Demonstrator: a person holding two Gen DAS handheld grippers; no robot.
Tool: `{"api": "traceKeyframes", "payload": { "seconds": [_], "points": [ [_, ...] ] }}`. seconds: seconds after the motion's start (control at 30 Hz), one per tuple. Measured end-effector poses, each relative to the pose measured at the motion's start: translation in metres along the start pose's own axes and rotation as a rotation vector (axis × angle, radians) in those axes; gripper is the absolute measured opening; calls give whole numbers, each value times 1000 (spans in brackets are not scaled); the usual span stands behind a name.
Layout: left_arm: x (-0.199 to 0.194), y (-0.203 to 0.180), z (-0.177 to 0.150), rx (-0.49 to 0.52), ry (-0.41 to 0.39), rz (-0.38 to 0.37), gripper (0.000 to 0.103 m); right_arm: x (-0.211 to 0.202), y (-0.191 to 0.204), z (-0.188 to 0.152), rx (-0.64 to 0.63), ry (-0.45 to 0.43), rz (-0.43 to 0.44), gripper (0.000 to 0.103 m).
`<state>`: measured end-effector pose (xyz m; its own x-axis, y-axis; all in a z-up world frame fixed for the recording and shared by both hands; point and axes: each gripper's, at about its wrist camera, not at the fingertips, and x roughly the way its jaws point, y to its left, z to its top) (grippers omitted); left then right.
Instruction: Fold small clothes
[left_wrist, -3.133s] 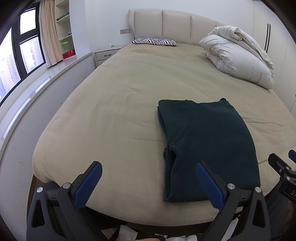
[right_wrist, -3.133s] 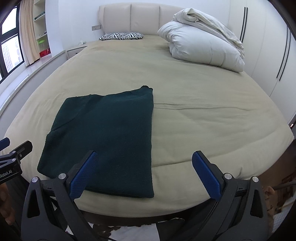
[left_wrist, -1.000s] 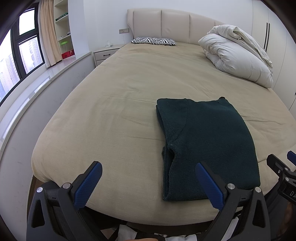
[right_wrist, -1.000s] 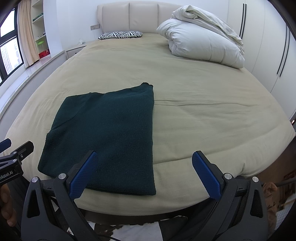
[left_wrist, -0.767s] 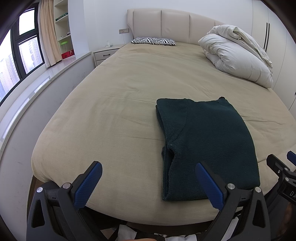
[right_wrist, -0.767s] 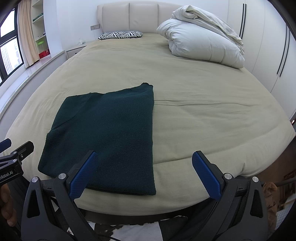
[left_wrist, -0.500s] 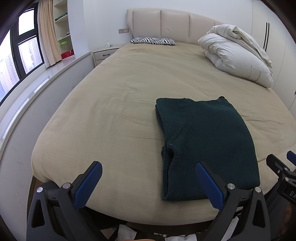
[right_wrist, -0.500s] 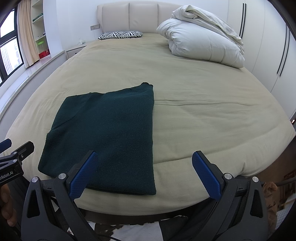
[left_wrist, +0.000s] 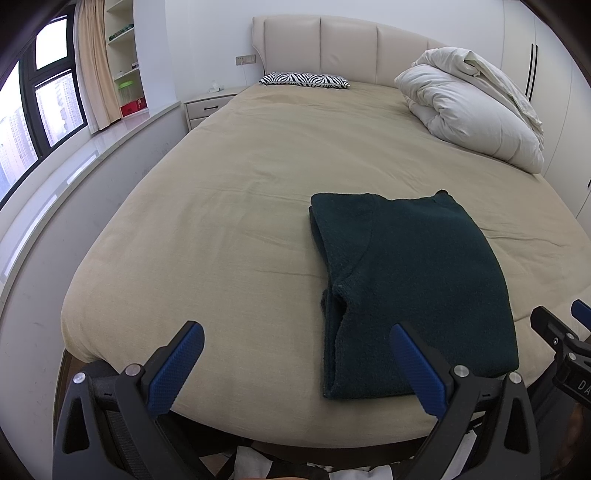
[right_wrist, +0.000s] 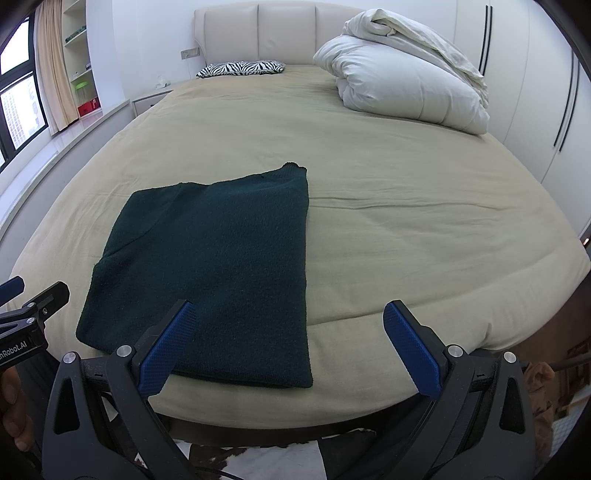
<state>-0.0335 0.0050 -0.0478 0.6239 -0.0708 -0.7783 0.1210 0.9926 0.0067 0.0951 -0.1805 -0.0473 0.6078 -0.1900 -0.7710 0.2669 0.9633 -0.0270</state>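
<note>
As 3.1 s ago, folded sweater (left_wrist: 413, 273) unmoved, left claw (left_wrist: 295, 363) and right claw (right_wrist: 286, 345) agape, empty.

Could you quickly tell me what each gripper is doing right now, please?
Left gripper: open, holding nothing.
Right gripper: open, holding nothing; the dark green sweater lies folded on the bed.

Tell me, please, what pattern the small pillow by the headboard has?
Black-and-white zebra stripes; the pillow shows best in the left wrist view.
</note>
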Motion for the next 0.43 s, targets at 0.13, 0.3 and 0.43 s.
{"api": "traceKeyframes", "payload": {
  "seconds": [0.13,0.3,0.43],
  "points": [
    [0,0,0,0,0,0,103,0,-1,0,-2,1,2,103],
    [1,2,-1,2,4,-2,103,2,-3,2,-5,5,6,103],
    [1,4,-1,2,3,-2,103,4,-3,3,-10,10,9,103]
  ]
}}
